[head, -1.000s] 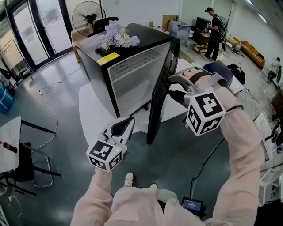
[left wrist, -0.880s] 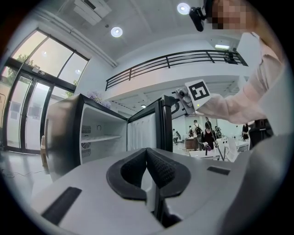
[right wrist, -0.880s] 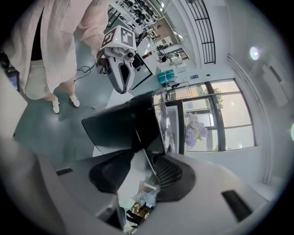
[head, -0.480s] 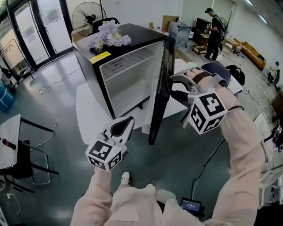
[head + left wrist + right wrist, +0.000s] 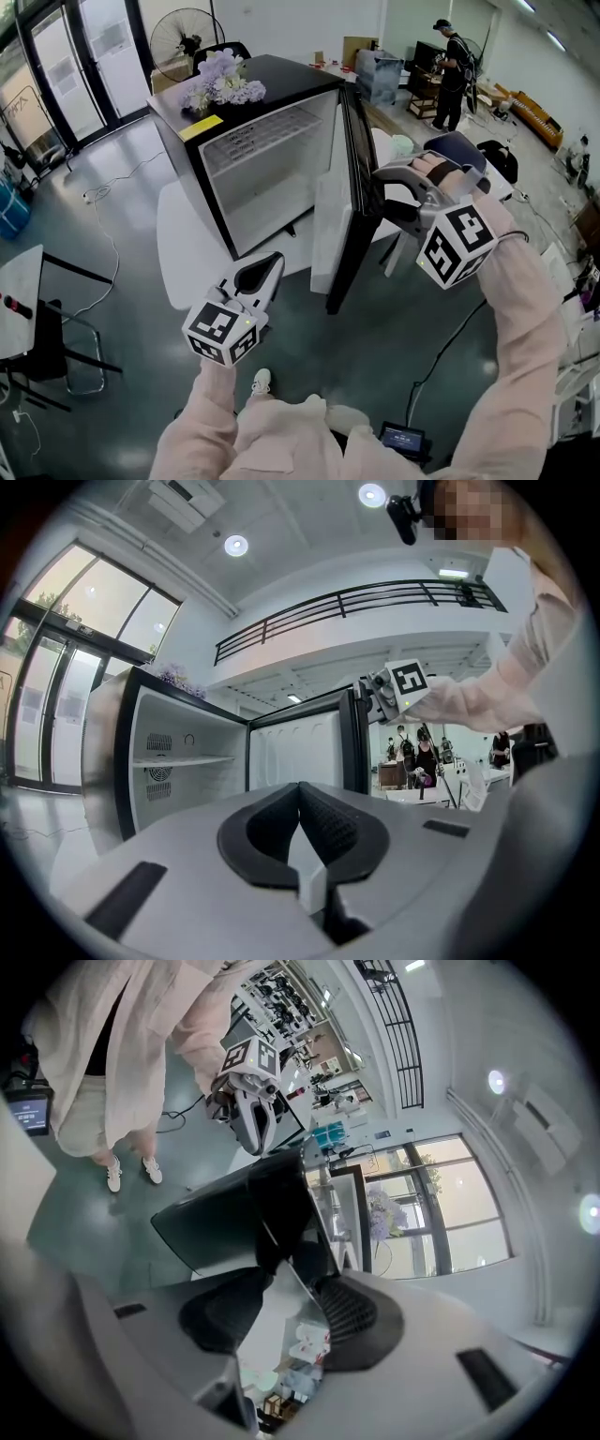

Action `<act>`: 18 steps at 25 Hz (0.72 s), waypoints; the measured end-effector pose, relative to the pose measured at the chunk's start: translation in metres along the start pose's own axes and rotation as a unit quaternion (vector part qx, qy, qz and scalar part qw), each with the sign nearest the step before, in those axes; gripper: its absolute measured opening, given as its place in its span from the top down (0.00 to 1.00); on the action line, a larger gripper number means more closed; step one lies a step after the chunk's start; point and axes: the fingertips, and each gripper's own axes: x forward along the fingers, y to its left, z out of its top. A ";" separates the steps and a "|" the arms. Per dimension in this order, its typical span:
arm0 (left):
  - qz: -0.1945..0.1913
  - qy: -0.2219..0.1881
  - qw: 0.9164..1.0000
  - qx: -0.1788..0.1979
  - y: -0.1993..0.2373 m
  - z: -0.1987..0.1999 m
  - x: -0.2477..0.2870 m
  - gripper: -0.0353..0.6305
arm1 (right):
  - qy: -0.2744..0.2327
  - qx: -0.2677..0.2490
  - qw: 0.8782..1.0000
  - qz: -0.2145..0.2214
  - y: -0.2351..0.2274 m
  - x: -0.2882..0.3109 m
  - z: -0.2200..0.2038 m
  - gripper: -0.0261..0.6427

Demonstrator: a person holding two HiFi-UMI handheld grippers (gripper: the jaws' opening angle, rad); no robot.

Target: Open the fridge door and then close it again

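A black fridge (image 5: pixel 178 122) stands on a low white platform, its white inside showing. Its door (image 5: pixel 349 216) is swung out toward me, edge-on in the head view. My right gripper (image 5: pixel 380 192) straddles the door's upper outer edge, and its jaws are opening with the door (image 5: pixel 234 1213) still between the pads and touching them. My left gripper (image 5: pixel 262 272) hovers low in front of the fridge, apart from it, shut with nothing in it. The left gripper view shows the bare fridge shelf (image 5: pixel 183 759) and the right gripper (image 5: pixel 380 691) up on the door.
Purple flowers (image 5: pixel 223 80) and a yellow sticker lie on the fridge top. A standing fan (image 5: pixel 183 37) is behind it. A chair (image 5: pixel 56 328) and cables sit at the left, a small screen device (image 5: pixel 405 439) by my feet. A person (image 5: pixel 455 70) stands far back.
The fridge door has swung wider open, and my right gripper has moved right and toward me with it. My left gripper has barely shifted in the picture.
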 end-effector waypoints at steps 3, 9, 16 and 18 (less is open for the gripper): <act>-0.001 0.000 1.000 0.000 -0.003 0.000 0.007 0.93 | -0.008 -0.001 1.000 -0.001 0.003 -0.007 -0.007 0.69; -0.002 0.001 1.000 -0.001 -0.006 -0.001 0.021 0.93 | -0.021 -0.001 1.000 -0.007 0.011 -0.021 -0.028 0.68; -0.008 0.001 1.000 -0.008 -0.011 -0.002 0.046 0.93 | -0.027 -0.005 1.000 -0.005 0.018 -0.032 -0.055 0.68; -0.012 0.003 1.000 -0.009 -0.013 -0.002 0.052 0.93 | -0.025 -0.005 1.000 -0.004 0.020 -0.035 -0.063 0.68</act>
